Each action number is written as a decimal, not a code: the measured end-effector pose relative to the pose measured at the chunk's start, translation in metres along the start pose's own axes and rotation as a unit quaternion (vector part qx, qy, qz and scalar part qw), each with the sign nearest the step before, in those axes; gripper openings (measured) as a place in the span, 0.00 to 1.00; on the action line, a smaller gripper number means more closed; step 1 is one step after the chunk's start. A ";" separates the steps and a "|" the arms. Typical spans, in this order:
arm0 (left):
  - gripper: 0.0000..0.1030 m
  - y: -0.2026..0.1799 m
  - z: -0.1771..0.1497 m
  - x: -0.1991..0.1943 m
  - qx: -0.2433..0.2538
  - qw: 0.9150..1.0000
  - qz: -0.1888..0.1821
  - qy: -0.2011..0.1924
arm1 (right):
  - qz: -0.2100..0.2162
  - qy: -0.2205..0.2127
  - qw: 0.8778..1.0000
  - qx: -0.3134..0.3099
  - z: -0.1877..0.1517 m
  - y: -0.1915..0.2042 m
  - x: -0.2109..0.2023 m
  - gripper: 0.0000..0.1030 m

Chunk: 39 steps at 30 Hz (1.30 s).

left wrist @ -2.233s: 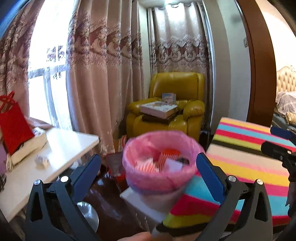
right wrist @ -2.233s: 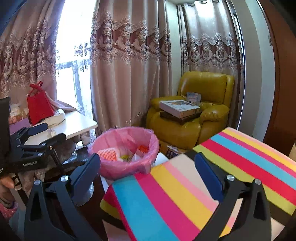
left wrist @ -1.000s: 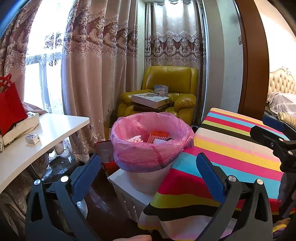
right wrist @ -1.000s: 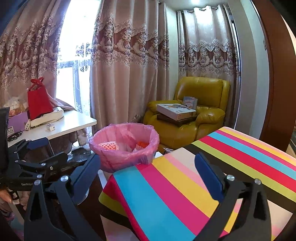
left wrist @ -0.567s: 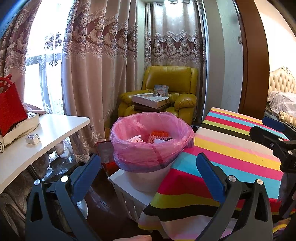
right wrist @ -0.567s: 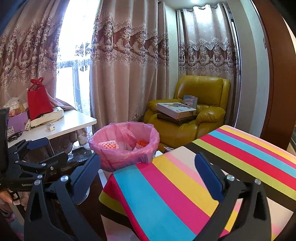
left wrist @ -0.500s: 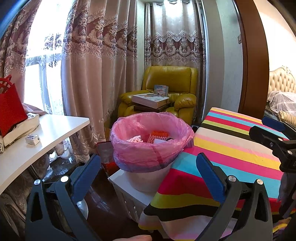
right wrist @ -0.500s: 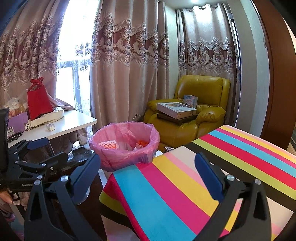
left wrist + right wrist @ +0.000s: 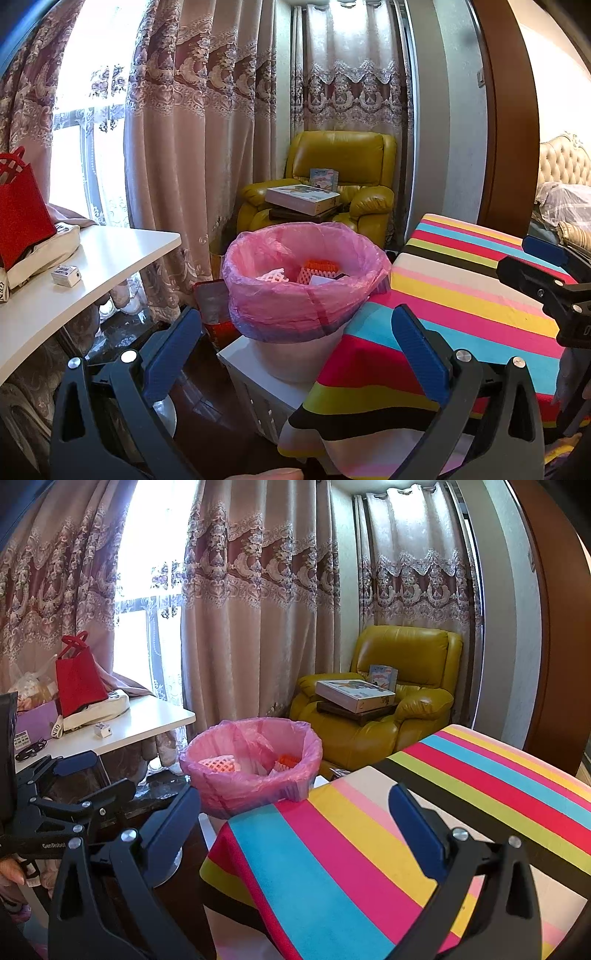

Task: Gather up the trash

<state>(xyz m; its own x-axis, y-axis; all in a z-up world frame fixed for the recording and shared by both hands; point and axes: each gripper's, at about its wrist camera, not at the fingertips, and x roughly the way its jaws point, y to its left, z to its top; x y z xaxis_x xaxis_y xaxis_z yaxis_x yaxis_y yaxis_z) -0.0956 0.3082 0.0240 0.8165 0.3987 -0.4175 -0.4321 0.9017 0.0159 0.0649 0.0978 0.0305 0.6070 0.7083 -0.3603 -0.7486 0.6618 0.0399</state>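
Both blue-padded grippers hang spread and empty: the left gripper point(image 9: 295, 343) faces the white bin lined with a pink plastic bag point(image 9: 303, 288), straight ahead between its fingers, while the right gripper point(image 9: 295, 819) hovers over the rainbow-striped tablecloth point(image 9: 424, 830). Farther back sits a yellow leather armchair point(image 9: 399, 686).

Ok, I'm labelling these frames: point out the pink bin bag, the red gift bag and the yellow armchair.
pink bin bag point(image 9: 295, 306), left wrist view, front of the folded-over rim.
red gift bag point(image 9: 79, 686), right wrist view, front face.
yellow armchair point(image 9: 406, 651), right wrist view, backrest.
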 end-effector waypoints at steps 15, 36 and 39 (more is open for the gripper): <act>0.94 -0.001 0.000 0.000 0.006 1.000 0.003 -0.003 | -0.001 0.000 1.000 0.005 -0.003 0.000 0.001 0.96; 0.94 0.000 -0.001 -0.001 0.005 1.000 0.010 -0.003 | -0.002 0.001 1.000 0.007 -0.006 0.000 0.001 0.96; 0.94 0.000 -0.002 0.000 0.007 1.000 0.012 -0.003 | -0.001 0.002 1.000 0.008 -0.007 0.001 0.001 0.96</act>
<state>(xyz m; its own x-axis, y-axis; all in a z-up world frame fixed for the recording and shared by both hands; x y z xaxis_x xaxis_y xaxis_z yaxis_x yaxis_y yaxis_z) -0.0966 0.3082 0.0225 0.8082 0.4207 -0.4121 -0.4456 0.8944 0.0391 0.0634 0.0974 0.0240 0.6082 0.7056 -0.3637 -0.7422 0.6679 0.0546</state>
